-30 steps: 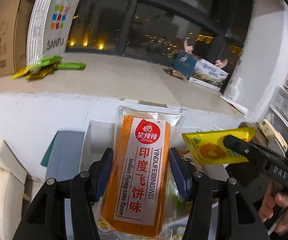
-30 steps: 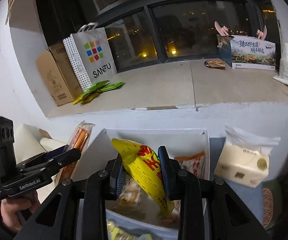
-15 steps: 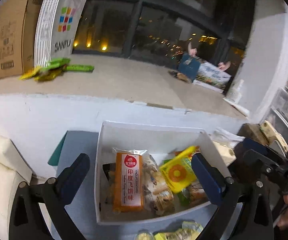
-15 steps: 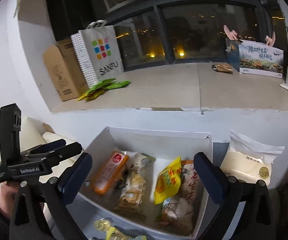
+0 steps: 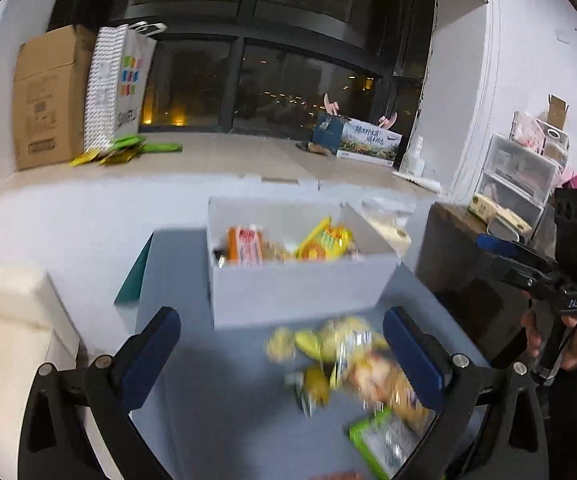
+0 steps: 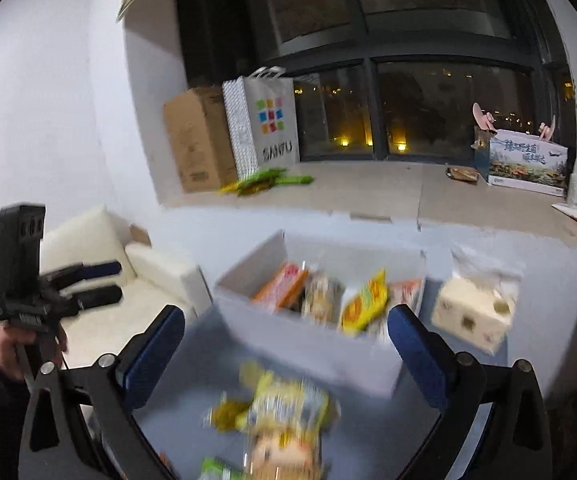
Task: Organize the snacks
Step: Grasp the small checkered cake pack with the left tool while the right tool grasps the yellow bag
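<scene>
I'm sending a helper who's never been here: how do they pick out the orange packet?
Find the open white cardboard box on the blue-grey table below the window ledge. The flat orange packet with a red-and-white label stands at its left end. Its neighbours are beige and yellow; it alone is orange.

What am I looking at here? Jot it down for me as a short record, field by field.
Setting: blue table under a night window
Left gripper: open, holding nothing
Right gripper: open, holding nothing
White box: holds an orange packet and a yellow packet, among others
Loose snacks: heaped on the table in front of the box, blurred
Tissue pack: right of the box
</scene>
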Tool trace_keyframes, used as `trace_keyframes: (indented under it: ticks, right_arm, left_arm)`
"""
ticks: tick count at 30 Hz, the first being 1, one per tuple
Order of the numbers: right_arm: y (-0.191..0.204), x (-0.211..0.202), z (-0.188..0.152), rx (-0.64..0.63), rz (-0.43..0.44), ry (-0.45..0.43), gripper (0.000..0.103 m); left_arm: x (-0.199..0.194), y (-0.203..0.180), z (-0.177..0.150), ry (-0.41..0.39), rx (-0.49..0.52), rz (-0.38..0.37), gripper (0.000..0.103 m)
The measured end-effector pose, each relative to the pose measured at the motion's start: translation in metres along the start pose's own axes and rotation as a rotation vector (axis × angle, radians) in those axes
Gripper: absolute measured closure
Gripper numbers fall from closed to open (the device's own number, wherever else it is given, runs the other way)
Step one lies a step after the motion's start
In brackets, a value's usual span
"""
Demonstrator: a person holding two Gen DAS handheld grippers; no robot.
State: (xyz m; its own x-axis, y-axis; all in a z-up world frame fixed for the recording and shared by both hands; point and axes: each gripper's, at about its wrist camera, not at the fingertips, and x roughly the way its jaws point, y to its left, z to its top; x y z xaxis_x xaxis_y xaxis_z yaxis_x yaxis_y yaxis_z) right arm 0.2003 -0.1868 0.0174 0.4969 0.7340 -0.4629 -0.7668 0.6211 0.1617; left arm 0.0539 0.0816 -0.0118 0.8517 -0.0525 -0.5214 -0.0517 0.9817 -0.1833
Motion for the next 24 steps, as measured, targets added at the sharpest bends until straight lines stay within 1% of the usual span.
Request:
trace_keyframes:
  ticks: [1, 4, 5, 7, 8, 10, 12, 13, 15, 16, 17, 20, 22, 24]
  right_arm:
    - [0.004, -0.007, -0.008, -0.006, 0.000, 0.002, 0.000]
    - [0.017, -0.025, -0.047, -0.027, -0.028, 0.053, 0.000]
    - [0.019, -0.030, -0.055, -0.026, -0.039, 0.054, 0.000]
    - [0.022, -0.040, -0.076, -0.008, -0.062, 0.069, 0.000]
    - [0.022, -0.043, -0.081, -0.001, -0.070, 0.070, 0.000]
    - [0.024, -0.048, -0.096, 0.015, -0.093, 0.080, 0.000]
    - [0.025, -0.050, -0.104, 0.014, -0.106, 0.087, 0.000]
    - [0.026, -0.050, -0.107, 0.009, -0.116, 0.095, 0.000]
    - [0.030, -0.047, -0.109, -0.019, -0.136, 0.109, 0.000]
    - [0.032, -0.048, -0.111, -0.025, -0.142, 0.110, 0.000]
    - [0.033, -0.047, -0.112, -0.031, -0.147, 0.114, 0.000]
    - [0.036, -0.046, -0.115, -0.037, -0.145, 0.118, 0.000]
    - [0.038, -0.046, -0.118, -0.045, -0.149, 0.121, 0.000]
    - [0.041, -0.046, -0.120, -0.055, -0.153, 0.123, 0.000]
  left_arm:
    - [-0.004, -0.001, -0.015, 0.022, 0.003, 0.012, 0.000]
    - [-0.011, -0.005, -0.047, 0.088, 0.029, 0.041, 0.000]
    - [-0.012, -0.005, -0.054, 0.101, 0.013, 0.055, 0.000]
    - [-0.010, -0.006, -0.063, 0.131, -0.012, 0.046, 0.000]
    - [-0.008, -0.010, -0.067, 0.146, -0.002, 0.042, 0.000]
    - [0.001, -0.020, -0.074, 0.186, 0.045, 0.069, 0.000]
    - [0.007, -0.027, -0.079, 0.214, 0.063, 0.076, 0.000]
    - [0.012, -0.032, -0.084, 0.240, 0.054, 0.057, 0.000]
    - [0.021, -0.039, -0.096, 0.300, 0.058, 0.039, 0.000]
    - [0.028, -0.046, -0.106, 0.346, 0.078, 0.038, 0.000]
    - [0.032, -0.050, -0.112, 0.374, 0.098, 0.037, 0.000]
    - [0.047, -0.060, -0.135, 0.473, 0.151, 0.072, 0.000]
    - [0.051, -0.062, -0.144, 0.506, 0.161, 0.077, 0.000]
    - [0.055, -0.065, -0.151, 0.534, 0.159, 0.067, 0.000]
